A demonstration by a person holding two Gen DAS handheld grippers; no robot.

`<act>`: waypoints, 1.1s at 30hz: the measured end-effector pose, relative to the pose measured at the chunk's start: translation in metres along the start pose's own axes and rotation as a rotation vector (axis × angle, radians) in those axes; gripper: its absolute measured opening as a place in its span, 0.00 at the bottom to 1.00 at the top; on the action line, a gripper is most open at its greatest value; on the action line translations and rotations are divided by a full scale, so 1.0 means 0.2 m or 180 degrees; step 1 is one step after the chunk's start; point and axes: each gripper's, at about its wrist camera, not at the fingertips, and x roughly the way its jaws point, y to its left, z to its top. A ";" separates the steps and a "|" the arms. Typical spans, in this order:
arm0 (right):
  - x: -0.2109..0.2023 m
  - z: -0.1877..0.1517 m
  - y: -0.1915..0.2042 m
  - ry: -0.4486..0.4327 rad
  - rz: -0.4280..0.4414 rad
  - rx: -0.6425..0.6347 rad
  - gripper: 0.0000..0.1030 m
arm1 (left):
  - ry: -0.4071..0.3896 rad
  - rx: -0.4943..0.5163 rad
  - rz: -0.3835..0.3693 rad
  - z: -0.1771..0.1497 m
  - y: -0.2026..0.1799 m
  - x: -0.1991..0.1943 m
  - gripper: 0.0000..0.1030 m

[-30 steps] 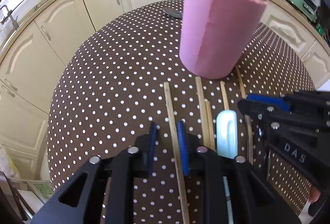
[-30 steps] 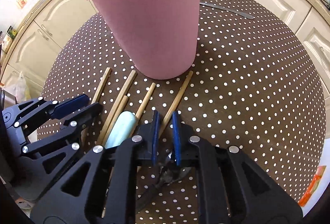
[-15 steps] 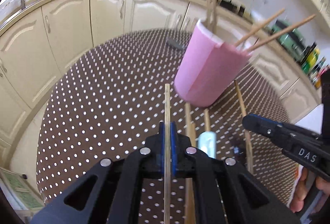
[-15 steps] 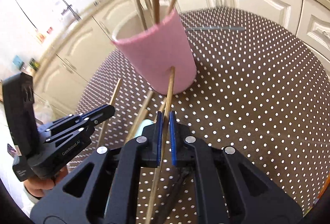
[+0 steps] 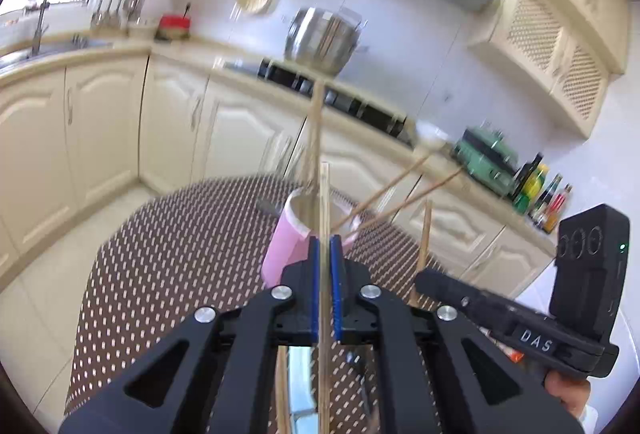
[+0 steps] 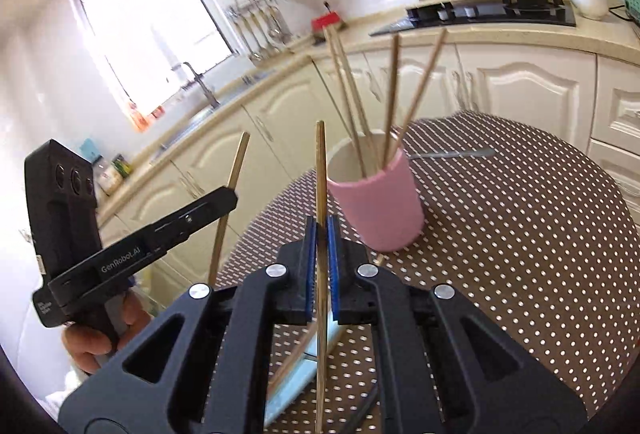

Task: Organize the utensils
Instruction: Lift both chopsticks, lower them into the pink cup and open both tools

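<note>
A pink cup [image 6: 378, 204] stands on the dotted table [image 6: 520, 234] with several chopsticks in it; it also shows in the left wrist view [image 5: 286, 246]. My left gripper [image 5: 325, 266] is shut on a pale chopstick [image 5: 324, 206], held upright above the table. My right gripper [image 6: 321, 246] is shut on a darker chopstick [image 6: 320, 170], also held upright, to the left of the cup. Each gripper shows in the other's view: the right one [image 5: 424, 276] with its chopstick [image 5: 425, 234], the left one [image 6: 228, 194] with its chopstick [image 6: 236, 170].
More chopsticks and a pale blue utensil [image 6: 296, 374] lie on the table under the grippers. A grey knife [image 6: 452, 154] lies beyond the cup. Cream cabinets [image 6: 520, 90] and a counter with a hob [image 6: 480, 12] ring the table.
Both grippers closed on a chopstick lying on the table, then lifted and tilted them upright. The cup now sits farther below and ahead of both grippers.
</note>
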 end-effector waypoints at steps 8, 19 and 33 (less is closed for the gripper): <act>-0.13 0.12 0.07 -0.0270 0.0146 -0.0137 0.06 | -0.0657 0.0296 -0.0154 0.08 -0.15 -0.07 0.05; -0.25 0.35 0.18 -0.0730 -0.0045 -0.0558 0.06 | -0.1430 0.0529 -0.0137 0.23 -0.28 -0.02 0.05; -0.23 0.63 0.20 -0.1026 -0.0292 -0.0946 0.06 | -0.1841 0.0434 -0.0192 0.43 -0.29 0.20 0.05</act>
